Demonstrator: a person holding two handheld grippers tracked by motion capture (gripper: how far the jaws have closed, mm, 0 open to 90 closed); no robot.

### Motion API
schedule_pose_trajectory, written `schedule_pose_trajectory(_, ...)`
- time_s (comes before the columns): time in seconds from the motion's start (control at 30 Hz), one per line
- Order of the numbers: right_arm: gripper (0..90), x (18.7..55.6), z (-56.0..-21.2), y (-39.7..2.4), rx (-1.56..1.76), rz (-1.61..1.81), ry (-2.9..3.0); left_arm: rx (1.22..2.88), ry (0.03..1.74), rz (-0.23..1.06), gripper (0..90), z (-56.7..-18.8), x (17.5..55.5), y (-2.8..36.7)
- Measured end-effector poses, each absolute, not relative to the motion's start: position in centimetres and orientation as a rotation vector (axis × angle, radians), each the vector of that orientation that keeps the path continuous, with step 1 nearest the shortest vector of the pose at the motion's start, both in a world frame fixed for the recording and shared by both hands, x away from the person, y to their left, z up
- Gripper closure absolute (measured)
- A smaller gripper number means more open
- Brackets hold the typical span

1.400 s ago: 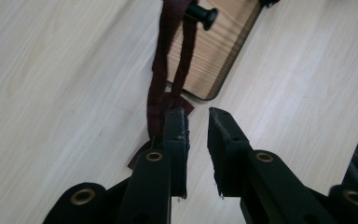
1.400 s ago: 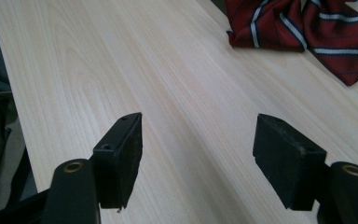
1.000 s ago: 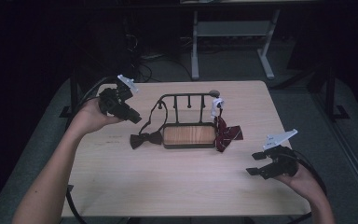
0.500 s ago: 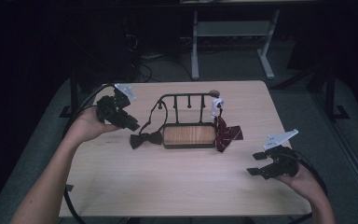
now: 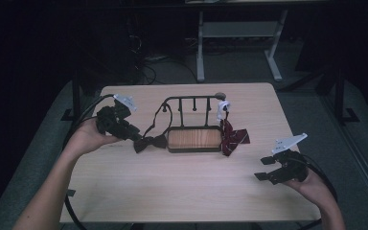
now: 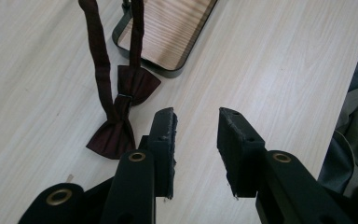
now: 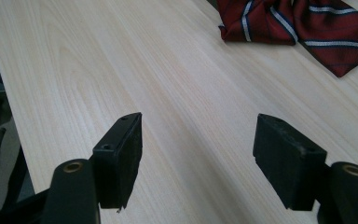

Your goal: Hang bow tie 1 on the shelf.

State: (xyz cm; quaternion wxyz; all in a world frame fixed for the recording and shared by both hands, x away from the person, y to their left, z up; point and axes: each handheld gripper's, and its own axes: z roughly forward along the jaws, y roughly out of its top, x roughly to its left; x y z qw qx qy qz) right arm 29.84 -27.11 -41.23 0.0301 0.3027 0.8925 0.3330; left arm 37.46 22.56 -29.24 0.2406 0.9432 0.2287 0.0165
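A black metal rack with a wooden base (image 5: 194, 139) stands mid-table. A dark bow tie (image 5: 149, 142) lies at the base's left end, and its strap runs up to the rack. In the left gripper view the bow tie (image 6: 123, 112) lies just ahead and left of the jaws, with the wooden base (image 6: 172, 28) beyond. My left gripper (image 5: 133, 135) (image 6: 196, 135) is open by a narrow gap with nothing in it. A red striped tie (image 5: 232, 136) (image 7: 284, 23) hangs at the rack's right end under a white clip (image 5: 223, 106). My right gripper (image 5: 264, 168) (image 7: 198, 154) is wide open over bare table.
The light wooden table (image 5: 172, 191) has bare room in front of the rack and on both sides. Its right edge lies close behind the right gripper. A metal frame (image 5: 239, 33) stands on the dark floor beyond the table.
My left gripper has come down and toward the person, so its tips are now close to the dark bow tie. The right gripper has stayed in place.
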Motion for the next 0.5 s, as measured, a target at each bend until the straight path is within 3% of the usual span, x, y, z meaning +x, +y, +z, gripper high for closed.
schedule_pose_trajectory(0.5, 32.5, 29.7, -41.3, -27.5, 0.943, 1.023, 2.747, 2.573, 0.622, 0.042, 65.6, -30.8, 36.6, 22.9)
